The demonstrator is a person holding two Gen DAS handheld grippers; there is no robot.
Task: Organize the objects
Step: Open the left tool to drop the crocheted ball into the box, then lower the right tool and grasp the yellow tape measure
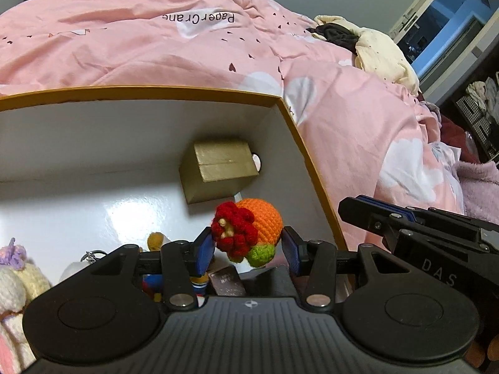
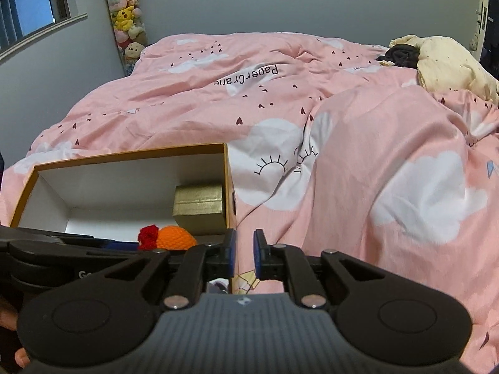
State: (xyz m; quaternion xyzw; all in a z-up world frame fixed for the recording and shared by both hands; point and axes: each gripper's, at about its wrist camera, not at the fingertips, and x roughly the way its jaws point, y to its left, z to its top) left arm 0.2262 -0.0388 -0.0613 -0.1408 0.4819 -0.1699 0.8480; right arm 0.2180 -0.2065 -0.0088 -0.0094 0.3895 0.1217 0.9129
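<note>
A crocheted toy [image 1: 249, 230], orange with a red flower and a green bit, sits between the blue pads of my left gripper [image 1: 248, 251] over the open box [image 1: 293, 131]. The left pad touches it; a small gap shows at the right pad. The toy also shows in the right wrist view [image 2: 174, 237]. A gold box [image 1: 218, 168] lies in the far right corner of the box, also in the right wrist view [image 2: 199, 207]. My right gripper [image 2: 244, 255] is nearly closed and empty, just outside the box's right wall [image 2: 230, 187], above the pink duvet [image 2: 358, 162].
Other knitted toys [image 1: 15, 274] and small items lie in the box's near left part. The box stands on a bed. Cream and dark clothes [image 2: 436, 62] lie at the far right. Plush toys [image 2: 126, 18] hang by the wall.
</note>
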